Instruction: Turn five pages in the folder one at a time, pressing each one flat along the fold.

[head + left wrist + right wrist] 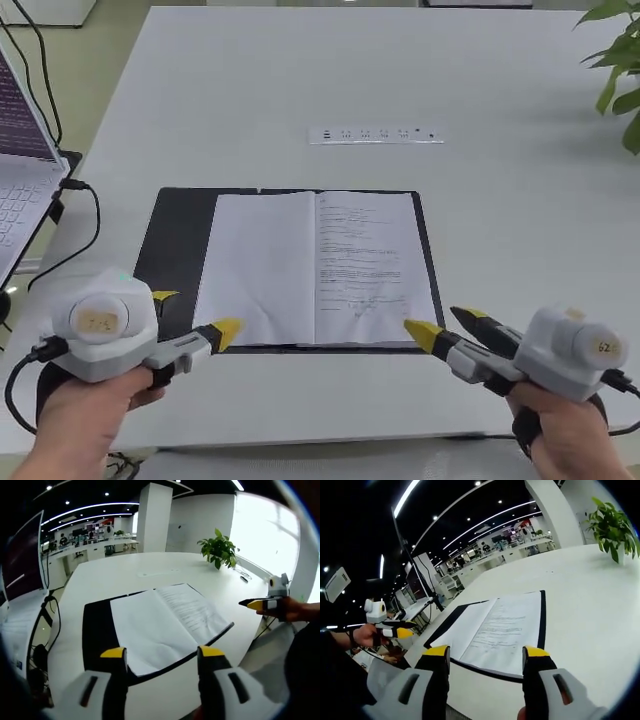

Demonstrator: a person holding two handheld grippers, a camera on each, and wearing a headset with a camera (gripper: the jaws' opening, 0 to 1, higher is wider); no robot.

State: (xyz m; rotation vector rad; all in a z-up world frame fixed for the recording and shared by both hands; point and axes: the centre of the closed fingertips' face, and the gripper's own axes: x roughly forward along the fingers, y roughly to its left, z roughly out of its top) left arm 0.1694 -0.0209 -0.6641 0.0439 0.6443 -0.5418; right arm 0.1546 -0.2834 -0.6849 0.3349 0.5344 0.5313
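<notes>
A black folder (175, 255) lies open on the white table, with a blank left page (258, 265) and a printed right page (368, 262). The folder (97, 630) sits just past the left jaws in the left gripper view; in the right gripper view the folder (541, 617) lies ahead of the right jaws. My left gripper (193, 315) hovers open at the folder's near left corner, nothing between its fingers. My right gripper (445, 322) hovers open just off the near right corner, empty too. Neither touches the pages.
A white power strip (376, 135) lies beyond the folder. A laptop (18, 170) with cables stands at the left table edge. A potted plant (620, 60) is at the far right. Bare table (520, 200) surrounds the folder.
</notes>
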